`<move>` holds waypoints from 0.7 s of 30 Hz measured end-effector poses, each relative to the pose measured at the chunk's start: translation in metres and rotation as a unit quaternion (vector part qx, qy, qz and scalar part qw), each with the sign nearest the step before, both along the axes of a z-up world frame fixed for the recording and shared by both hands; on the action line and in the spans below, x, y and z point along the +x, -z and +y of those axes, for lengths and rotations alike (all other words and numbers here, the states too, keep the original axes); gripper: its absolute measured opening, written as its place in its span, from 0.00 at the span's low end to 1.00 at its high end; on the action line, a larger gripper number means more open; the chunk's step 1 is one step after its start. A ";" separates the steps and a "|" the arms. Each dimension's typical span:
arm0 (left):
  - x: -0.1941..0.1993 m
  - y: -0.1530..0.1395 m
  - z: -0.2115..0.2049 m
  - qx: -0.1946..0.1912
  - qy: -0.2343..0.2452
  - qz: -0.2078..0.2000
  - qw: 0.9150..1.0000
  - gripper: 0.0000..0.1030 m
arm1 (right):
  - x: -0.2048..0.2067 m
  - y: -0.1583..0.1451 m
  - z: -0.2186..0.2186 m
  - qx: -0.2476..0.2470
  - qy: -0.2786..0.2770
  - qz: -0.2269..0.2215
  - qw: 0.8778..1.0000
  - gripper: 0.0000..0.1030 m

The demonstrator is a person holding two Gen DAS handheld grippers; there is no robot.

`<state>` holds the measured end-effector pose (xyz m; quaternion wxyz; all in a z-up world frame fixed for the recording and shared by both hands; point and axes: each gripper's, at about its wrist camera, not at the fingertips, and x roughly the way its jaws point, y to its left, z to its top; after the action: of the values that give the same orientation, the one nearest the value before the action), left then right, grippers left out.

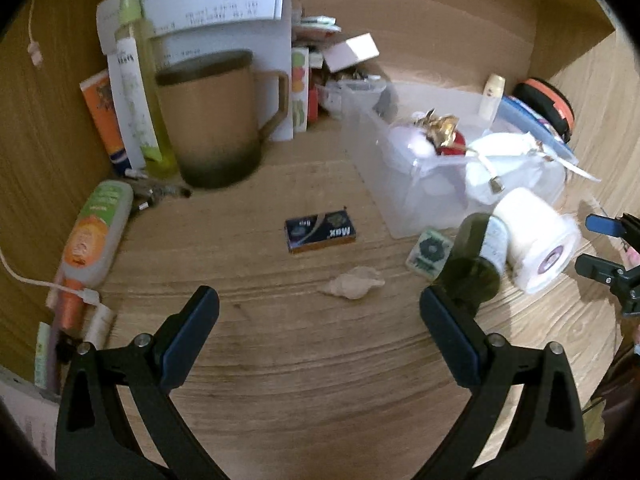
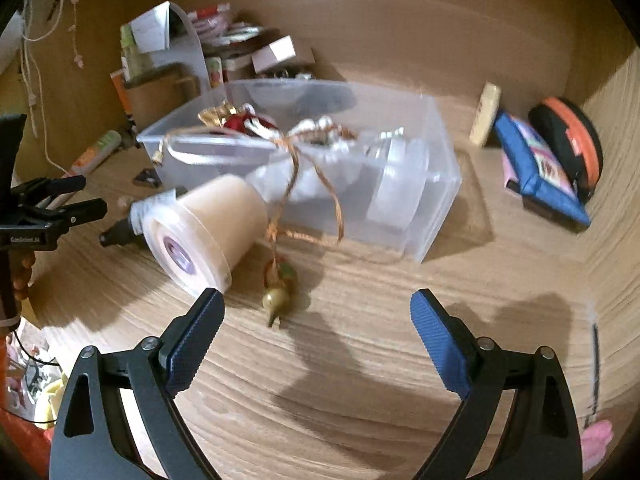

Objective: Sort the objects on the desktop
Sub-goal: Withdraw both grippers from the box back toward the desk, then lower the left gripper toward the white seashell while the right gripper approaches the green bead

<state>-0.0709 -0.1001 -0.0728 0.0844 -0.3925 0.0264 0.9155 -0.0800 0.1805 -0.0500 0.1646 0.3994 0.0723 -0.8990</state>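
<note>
My left gripper (image 1: pixel 318 304) is open above the wooden desk, with nothing between its fingers. Just ahead of it lie a pale seashell (image 1: pixel 352 286), a small blue box (image 1: pixel 320 230) and a small green packet (image 1: pixel 429 254). A dark green bottle (image 1: pixel 476 260) and a white roll (image 1: pixel 536 240) lie by its right finger. My right gripper (image 2: pixel 316 300) is also open and empty. A gourd ornament (image 2: pixel 278 296) on a gold cord lies ahead of it, near its left finger. The roll (image 2: pixel 200 232) is beside it, in front of the clear plastic box (image 2: pixel 440 200).
A brown mug (image 1: pixel 216 120), bottles, papers and an orange-green tube (image 1: pixel 96 232) crowd the back left. A blue pouch (image 2: pixel 536 164), a round orange-black case (image 2: pixel 568 140) and a cream tube (image 2: pixel 486 114) sit at the right. Wooden walls enclose the desk.
</note>
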 end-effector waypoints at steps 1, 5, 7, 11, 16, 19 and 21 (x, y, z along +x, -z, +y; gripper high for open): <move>-0.002 0.003 0.000 -0.001 0.000 -0.003 1.000 0.99 | 0.000 0.003 0.001 -0.004 0.000 -0.006 1.000 0.90; -0.008 0.005 0.002 -0.004 0.001 -0.009 1.000 0.99 | -0.002 0.009 0.001 -0.015 -0.002 -0.015 1.000 0.89; -0.010 0.006 0.004 -0.005 0.008 -0.009 1.000 0.99 | -0.003 0.010 0.000 -0.021 -0.007 -0.017 1.000 0.89; -0.016 0.010 0.012 -0.020 0.025 -0.016 0.999 0.95 | -0.007 0.012 -0.007 -0.018 -0.023 -0.019 0.999 0.75; -0.024 0.016 0.017 -0.022 0.042 -0.034 0.998 0.72 | -0.012 0.017 -0.011 -0.019 -0.039 -0.032 0.999 0.53; -0.026 0.016 0.017 -0.011 0.048 -0.038 0.998 0.70 | -0.015 0.017 -0.011 -0.019 -0.040 -0.033 0.998 0.46; -0.025 0.016 0.017 -0.013 0.048 -0.038 0.998 0.70 | -0.015 0.017 -0.013 -0.016 -0.042 -0.030 0.999 0.42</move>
<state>-0.0963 -0.0829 -0.0884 0.1243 -0.4266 0.0535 0.8943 -0.0950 0.1679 -0.0674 0.2110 0.4198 0.0697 -0.8800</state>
